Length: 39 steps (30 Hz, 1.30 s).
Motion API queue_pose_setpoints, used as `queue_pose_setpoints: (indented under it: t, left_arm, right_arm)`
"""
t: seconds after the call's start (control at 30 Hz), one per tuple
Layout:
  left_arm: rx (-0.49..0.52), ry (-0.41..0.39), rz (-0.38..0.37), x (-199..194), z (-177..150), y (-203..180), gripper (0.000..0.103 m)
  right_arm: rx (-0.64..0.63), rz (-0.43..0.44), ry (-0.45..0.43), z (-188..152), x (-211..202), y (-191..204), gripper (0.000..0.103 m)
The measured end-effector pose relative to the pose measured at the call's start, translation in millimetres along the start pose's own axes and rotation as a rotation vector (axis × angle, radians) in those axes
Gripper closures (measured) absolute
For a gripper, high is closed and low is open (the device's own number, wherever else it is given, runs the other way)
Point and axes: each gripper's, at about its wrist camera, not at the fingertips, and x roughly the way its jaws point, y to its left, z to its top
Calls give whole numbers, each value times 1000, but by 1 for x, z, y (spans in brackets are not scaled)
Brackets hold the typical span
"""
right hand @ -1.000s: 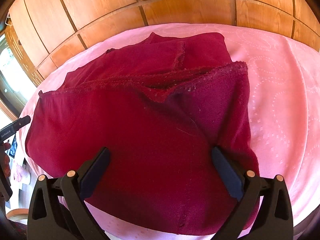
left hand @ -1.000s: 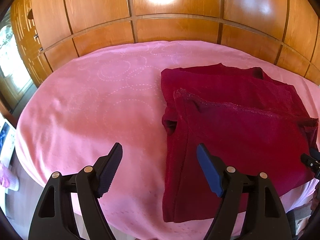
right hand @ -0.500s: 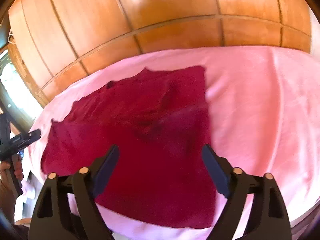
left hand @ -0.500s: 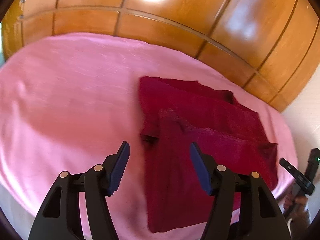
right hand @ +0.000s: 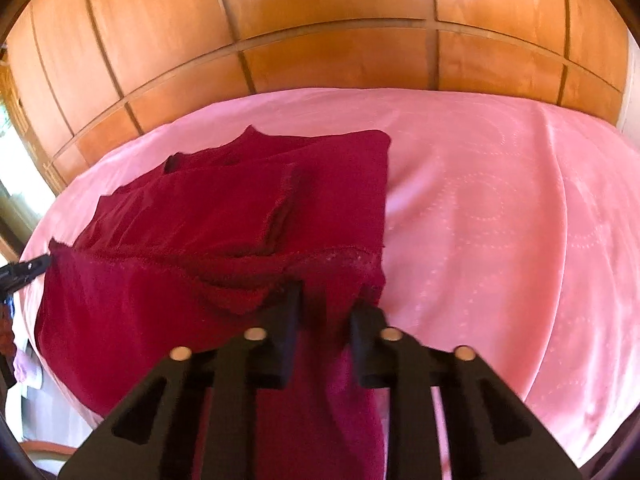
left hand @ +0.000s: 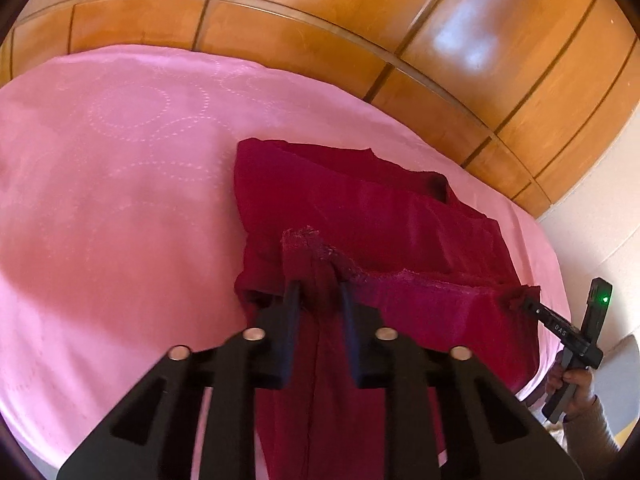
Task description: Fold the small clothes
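Both sets of fingers, apart a second ago, are closing on the red garment's [left hand: 392,216] near hem, left fingers [left hand: 316,286] and right fingers [right hand: 326,300] pinching corners; half-folded on the bed [left hand: 120,200], another fold remains.

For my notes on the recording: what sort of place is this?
Probably a bedroom: a dark red knitted garment lies on a wide pink patterned bedspread, with glossy wooden panelled wardrobe doors right behind.
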Motion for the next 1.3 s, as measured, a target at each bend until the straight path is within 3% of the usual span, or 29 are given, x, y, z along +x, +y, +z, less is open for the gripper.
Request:
queue_pose_setpoints:
  t: [0.23,0.27,0.3,0.33,0.37,0.43,0.47,0.53,0.57,0.6,0.63,0.83,1.0,1.3]
  left_arm:
    - [-47,0,-51,4,-4,10,89]
    - [-59,-4,-65,3,-4,12,83]
    - [-68,-2,-70,3,-4,13,64]
    - [-78,-6,-72,2,-5,14,53]
    - [-83,-14,-70,1,-6,15,47]
    - [-70,-6,-70,4,-6,14,47]
    - [-65,4,-76,6,-6,13,48]
    - [-33,26,-84,11,-7,8,71]
    - [-17,33,-78,14,-7,6,76]
    - [-2,32,-63,17,-7,3,92]
    - [4,28,-40,18,-7,2,96]
    - [19,-71,-67,-25,1,-11,96]
    - [65,-160,-61,-48,30,-26,96]
    - [14,-179,65,15,105,-19,96]
  right_arm:
    - [-15,-3,-11,-2,-9,6,90]
    - [-16,-2,-9,-2,-8,6,90]
    - [-16,-1,-5,-2,-7,7,90]
    - [-16,-4,-3,-2,-6,7,90]
    - [-13,-3,0,-1,-4,7,90]
    - [-3,-4,4,0,-2,7,90]
    - [1,-4,6,0,-2,7,90]
    - [6,-5,6,1,-2,6,90]
    - [5,-4,5,1,-2,6,90]
    - [2,-4,4,1,-4,6,90]
    - [-3,-7,-1,2,-6,7,90]
    - [-23,47,-80,14,-46,12,92]
    - [15,124,-151,47,-59,12,92]
    - [73,84,-175,131,8,3,92]
